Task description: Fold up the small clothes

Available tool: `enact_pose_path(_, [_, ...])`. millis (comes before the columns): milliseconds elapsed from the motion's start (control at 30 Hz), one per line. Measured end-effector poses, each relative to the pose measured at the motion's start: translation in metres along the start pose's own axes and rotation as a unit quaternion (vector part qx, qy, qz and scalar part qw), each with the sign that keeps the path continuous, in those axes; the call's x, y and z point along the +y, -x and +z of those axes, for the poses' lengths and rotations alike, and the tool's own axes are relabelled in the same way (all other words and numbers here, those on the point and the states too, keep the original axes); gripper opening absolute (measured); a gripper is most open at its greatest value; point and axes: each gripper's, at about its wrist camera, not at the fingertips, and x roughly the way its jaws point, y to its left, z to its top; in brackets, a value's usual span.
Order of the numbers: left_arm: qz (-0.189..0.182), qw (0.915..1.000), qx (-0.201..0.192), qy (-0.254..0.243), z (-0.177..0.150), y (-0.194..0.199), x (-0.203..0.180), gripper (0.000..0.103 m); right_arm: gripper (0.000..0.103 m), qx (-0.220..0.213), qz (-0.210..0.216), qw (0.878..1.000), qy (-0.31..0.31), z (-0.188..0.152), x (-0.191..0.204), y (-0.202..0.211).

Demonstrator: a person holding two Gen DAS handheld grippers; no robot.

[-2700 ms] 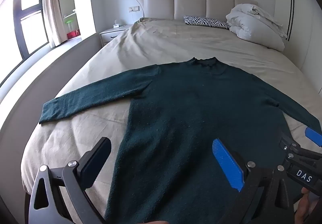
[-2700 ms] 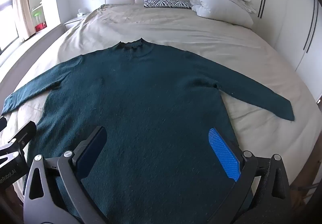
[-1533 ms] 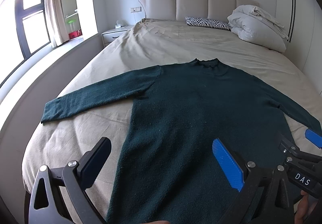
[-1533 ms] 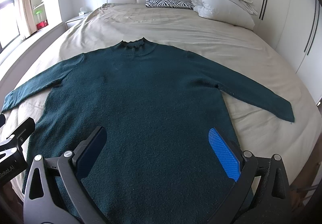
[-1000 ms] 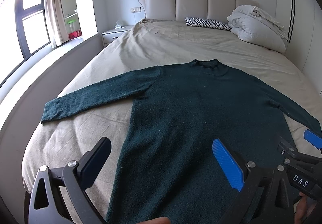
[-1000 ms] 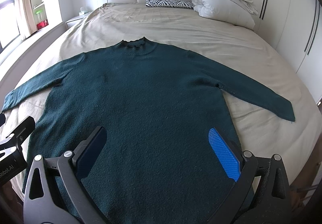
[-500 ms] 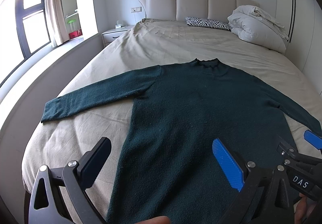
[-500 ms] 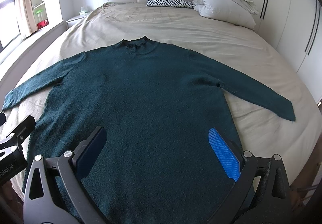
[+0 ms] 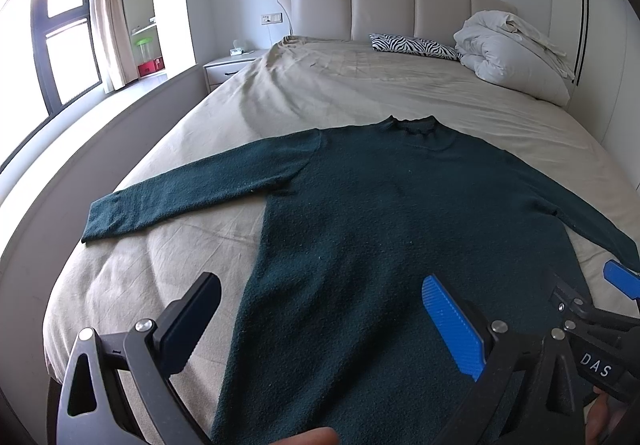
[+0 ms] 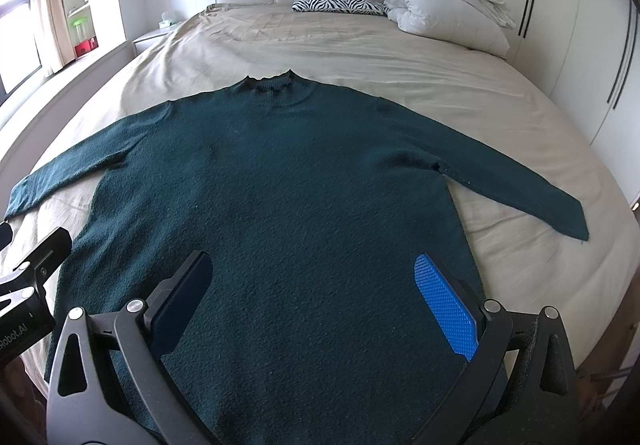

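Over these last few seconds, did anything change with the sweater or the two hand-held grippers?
Almost nothing. Both cameras drifted very slightly, so the view shifts a touch, but nothing was grasped or released. The dark green sweater lies flat on the bed as before, sleeves spread. The left hand-held gripper and right hand-held gripper stay open above its lower part.

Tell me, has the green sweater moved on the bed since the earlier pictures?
No. The sweater lies spread flat, its collar the same way from the zebra pillow.
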Motion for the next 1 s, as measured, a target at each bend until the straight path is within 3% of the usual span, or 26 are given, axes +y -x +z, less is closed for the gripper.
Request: enact_pose_path(1000, [0.0, 1.0, -0.001, 0.002, -0.001, -0.0005, 0.0004, 0.103, 0.103, 0.005, 0.003, 1.0, 0.002, -0.0001, 0.0007, -0.0023])
